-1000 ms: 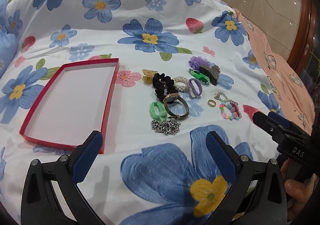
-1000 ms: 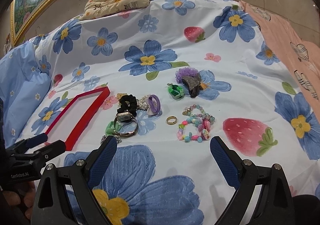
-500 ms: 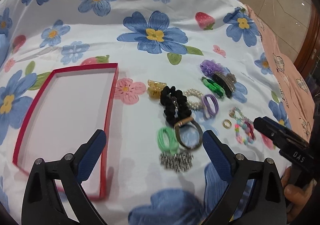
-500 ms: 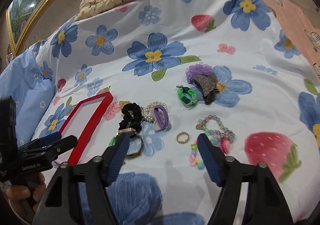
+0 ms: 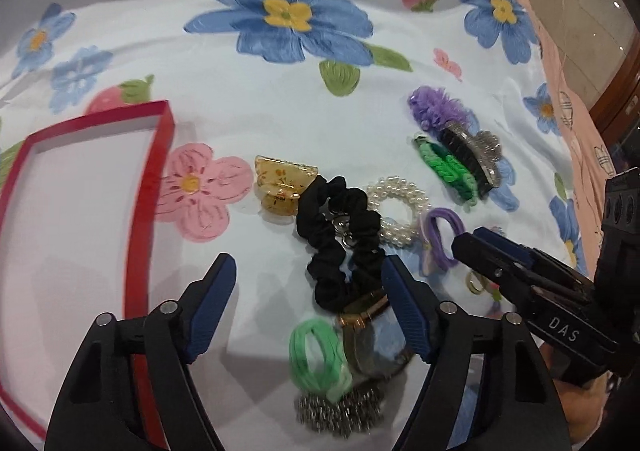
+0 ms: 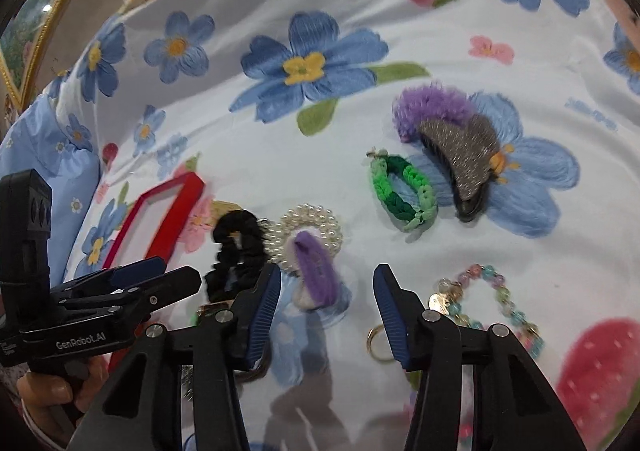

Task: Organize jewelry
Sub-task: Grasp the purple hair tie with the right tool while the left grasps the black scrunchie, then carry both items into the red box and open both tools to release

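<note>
Currently, left wrist view: left tool (image 5: 308, 293) spread wide, holding nothing, low over the bed sheet (image 5: 248, 99); black scrunchie (image 5: 340, 235) lies just ahead, red tray (image 5: 150, 187) to its left. Right wrist view: right tool (image 6: 326, 301) also wide open and empty, bracketing the purple hair tie (image 6: 316, 271). Advice: centre the loop, close gently, avoid snagging the pearl bracelet (image 6: 316, 225) it touches.

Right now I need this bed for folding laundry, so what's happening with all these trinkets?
Someone is sorting jewelry and hair accessories with a gripper in each hand. Both the left gripper and the right gripper hang open and hold nothing. The left one is above the black scrunchie and watch, the right one near the purple hair tie and gold ring. The red tray has nothing in it, and every piece lies on the floral sheet.
</note>
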### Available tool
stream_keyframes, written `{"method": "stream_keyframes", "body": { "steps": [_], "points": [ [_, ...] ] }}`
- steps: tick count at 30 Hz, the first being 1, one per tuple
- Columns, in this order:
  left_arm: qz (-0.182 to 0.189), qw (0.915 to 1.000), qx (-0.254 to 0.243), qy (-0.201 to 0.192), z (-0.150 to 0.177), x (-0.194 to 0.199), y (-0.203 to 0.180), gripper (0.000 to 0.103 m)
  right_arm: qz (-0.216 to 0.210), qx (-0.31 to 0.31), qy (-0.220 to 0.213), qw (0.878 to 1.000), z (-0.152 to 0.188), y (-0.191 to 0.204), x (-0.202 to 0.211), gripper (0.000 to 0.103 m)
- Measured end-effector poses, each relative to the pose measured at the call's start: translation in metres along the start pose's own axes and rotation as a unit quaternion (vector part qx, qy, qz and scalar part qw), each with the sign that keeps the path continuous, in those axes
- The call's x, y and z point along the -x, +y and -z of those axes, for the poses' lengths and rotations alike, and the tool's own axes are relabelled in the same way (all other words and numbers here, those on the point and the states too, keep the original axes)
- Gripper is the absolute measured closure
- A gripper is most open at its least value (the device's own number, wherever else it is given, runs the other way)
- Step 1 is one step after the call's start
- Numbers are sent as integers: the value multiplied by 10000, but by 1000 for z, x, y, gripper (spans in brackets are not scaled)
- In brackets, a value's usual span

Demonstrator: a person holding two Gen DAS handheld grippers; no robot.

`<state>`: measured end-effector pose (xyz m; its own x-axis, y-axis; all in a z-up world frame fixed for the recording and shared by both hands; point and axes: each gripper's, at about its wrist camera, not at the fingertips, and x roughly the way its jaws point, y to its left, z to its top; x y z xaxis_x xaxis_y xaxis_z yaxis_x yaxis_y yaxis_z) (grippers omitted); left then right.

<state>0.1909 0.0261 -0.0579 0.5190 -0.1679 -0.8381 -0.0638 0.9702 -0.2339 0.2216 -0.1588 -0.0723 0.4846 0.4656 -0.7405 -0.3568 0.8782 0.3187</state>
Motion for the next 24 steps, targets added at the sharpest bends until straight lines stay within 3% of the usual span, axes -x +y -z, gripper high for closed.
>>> {"method": "stream_keyframes", "body": {
  "steps": [4,6,7,9,24],
  "points": [
    [157,9996,-10,235,-6,-19,1,42,-182,-130,185,9996,-2,-7,-17,71],
    [279,9991,-18,314,-5,-26,2,59,-274,-176,215,9992,-1,-9,-20,92],
    [317,9989,-50,331,-5,-28,0,64,-283,-186,202,9992,-1,-10,-20,96],
    [374,9986,-120,341,-4,-28,-2,89,-280,-142,133,9994,-1,-9,-16,97],
    [604,9972,103,-437,2,48,26,93,-543,50,-168,9984,-3,27,15,98]
  ]
}}
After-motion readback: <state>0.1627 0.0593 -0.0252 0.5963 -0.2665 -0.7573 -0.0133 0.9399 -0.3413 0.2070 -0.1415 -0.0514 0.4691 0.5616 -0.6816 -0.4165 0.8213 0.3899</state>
